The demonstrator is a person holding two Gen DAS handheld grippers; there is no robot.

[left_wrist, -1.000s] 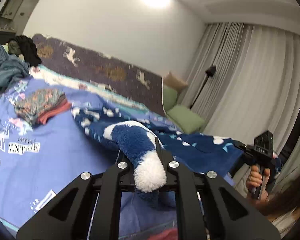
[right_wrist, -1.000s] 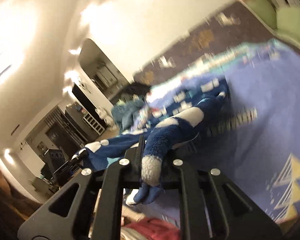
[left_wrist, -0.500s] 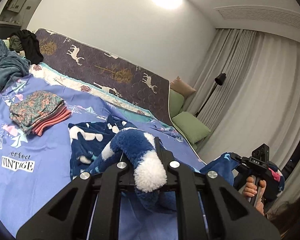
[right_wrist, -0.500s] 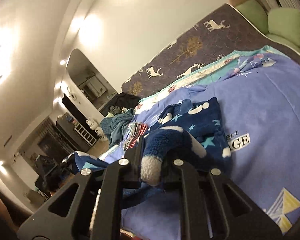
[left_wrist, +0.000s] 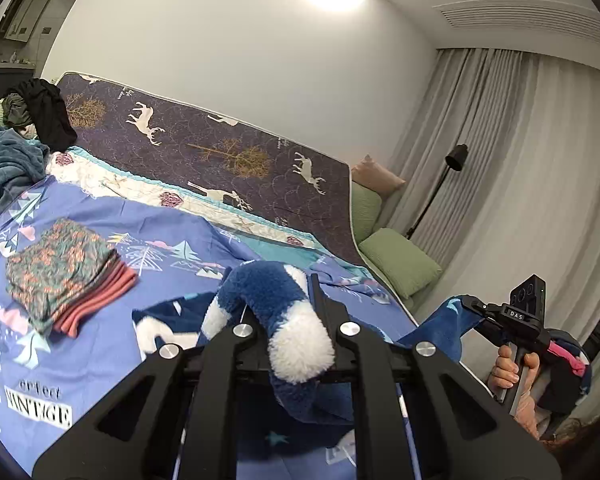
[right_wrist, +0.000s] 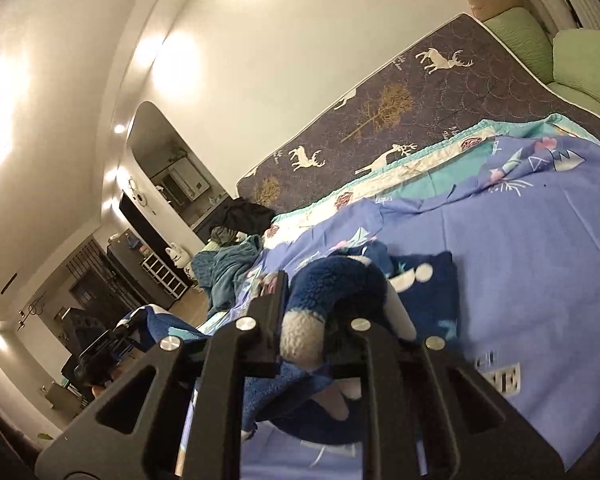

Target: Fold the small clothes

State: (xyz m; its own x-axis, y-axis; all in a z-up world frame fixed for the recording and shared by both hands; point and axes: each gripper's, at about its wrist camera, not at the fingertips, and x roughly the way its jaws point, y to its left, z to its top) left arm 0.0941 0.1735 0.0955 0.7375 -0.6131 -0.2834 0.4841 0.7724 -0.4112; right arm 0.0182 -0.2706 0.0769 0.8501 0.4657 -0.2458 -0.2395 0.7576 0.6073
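A fuzzy navy-and-white fleece garment (left_wrist: 268,288) is bunched between the fingers of my left gripper (left_wrist: 284,292), which is shut on it. More of the garment lies flat on the blue bedsheet (left_wrist: 100,360) just beyond. In the left wrist view, a hand holds my right gripper (left_wrist: 474,306) at the far right, with another part of the garment hanging from it. In the right wrist view, my right gripper (right_wrist: 320,284) pinches a thick roll of the same fleece (right_wrist: 332,280). Its jaws are opening slightly with the fabric still between them.
A folded stack of patterned and red clothes (left_wrist: 64,272) sits on the sheet to the left. A teal blanket heap (left_wrist: 4,168) and dark clothes (left_wrist: 44,112) lie at the far end. A deer-print mattress (left_wrist: 220,148) leans on the wall beside green cushions (left_wrist: 400,260) and a floor lamp (left_wrist: 456,156).
Both grippers have travelled together across the bed, carrying the held edge over the part of the garment lying on the sheet. That flat part now shows smaller and closer.
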